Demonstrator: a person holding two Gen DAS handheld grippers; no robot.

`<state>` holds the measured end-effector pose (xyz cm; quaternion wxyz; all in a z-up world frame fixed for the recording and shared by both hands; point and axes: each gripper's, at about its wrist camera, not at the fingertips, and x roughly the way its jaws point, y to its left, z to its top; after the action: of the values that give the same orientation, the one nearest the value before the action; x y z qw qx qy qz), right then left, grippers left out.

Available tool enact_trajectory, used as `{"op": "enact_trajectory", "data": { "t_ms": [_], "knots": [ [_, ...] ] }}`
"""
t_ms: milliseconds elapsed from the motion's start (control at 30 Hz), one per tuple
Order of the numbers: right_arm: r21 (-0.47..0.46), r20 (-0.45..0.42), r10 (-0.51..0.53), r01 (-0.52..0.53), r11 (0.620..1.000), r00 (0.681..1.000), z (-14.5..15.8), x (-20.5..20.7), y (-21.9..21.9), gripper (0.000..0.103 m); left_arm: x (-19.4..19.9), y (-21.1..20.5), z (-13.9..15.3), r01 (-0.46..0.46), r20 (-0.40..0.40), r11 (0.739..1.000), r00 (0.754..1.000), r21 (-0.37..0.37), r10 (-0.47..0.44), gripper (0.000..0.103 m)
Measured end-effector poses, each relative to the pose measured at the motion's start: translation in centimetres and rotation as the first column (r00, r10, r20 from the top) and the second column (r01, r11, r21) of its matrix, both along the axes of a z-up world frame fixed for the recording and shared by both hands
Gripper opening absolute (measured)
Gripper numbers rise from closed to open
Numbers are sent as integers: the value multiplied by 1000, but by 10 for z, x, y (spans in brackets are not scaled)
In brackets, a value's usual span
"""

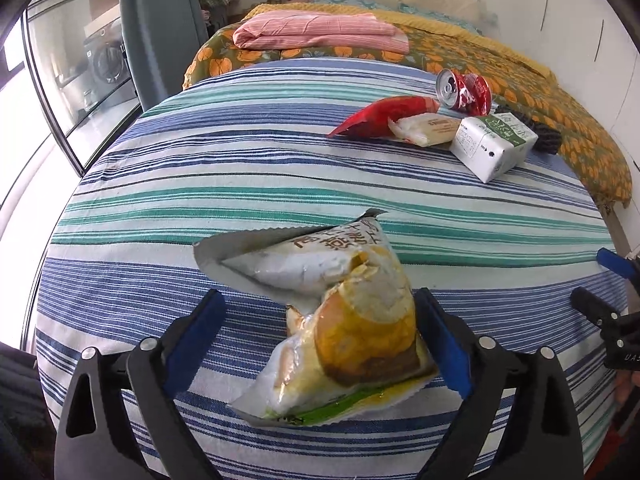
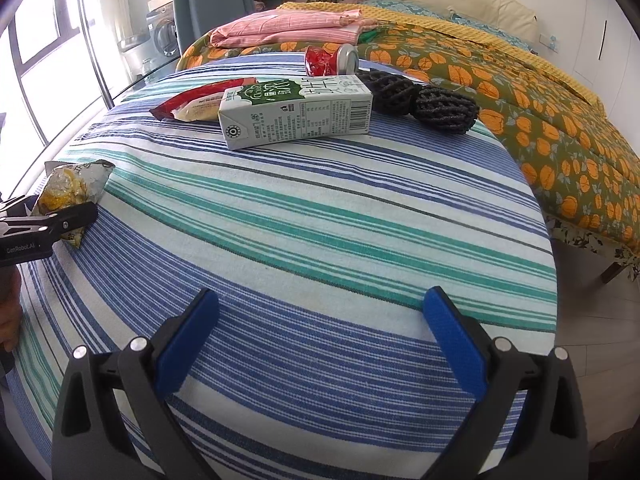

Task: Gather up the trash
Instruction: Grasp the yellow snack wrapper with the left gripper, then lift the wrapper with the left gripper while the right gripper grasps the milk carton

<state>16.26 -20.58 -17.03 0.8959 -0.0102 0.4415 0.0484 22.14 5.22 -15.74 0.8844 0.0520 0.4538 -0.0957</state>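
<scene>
A torn white and yellow snack wrapper [image 1: 340,312] lies on the striped cloth between the wide-open fingers of my left gripper [image 1: 320,308]; its right pad touches or nearly touches the wrapper. The wrapper also shows at the left in the right wrist view [image 2: 68,188]. Farther off lie a red wrapper [image 1: 380,116], a small pale packet [image 1: 428,128], a crushed red can [image 1: 464,90] and a white and green milk carton [image 1: 494,144]. My right gripper [image 2: 320,308] is open and empty over bare cloth, with the carton [image 2: 296,110] ahead of it.
The round table's striped cloth [image 2: 320,220] drops off at its edges. Two black mesh balls [image 2: 420,98] lie behind the carton. A bed with an orange-flowered cover [image 2: 540,120] and folded pink bedding [image 2: 288,26] stands behind. Windows are at the left.
</scene>
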Motion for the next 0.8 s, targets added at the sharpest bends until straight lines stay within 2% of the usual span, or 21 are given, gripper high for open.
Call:
{"op": "enact_trajectory", "data": {
  "t_ms": [333,433,600,700,800],
  "knots": [
    [0,-21,-31,31,1000,999,1,7,2,98,0,0,-2,5,-5,1000,1000,2,-5,98],
    [57,-63,-94,98,994,994,10,32,-2,98,0,1,-2,5,-5,1000,1000,2,-5,98],
    [184,-29,-227,228,956,973,53,97,10,98,0,0,-2,5,-5,1000,1000,2,-5,98],
    [183,-30,-331,331,926,943,60,136,22,98,0,0,-2,5,-5,1000,1000,2,-5,98],
    [143,-65,-414,419,896,908,52,164,27,98,0,0,-2,5,-5,1000,1000,2,-5,98]
  ]
}}
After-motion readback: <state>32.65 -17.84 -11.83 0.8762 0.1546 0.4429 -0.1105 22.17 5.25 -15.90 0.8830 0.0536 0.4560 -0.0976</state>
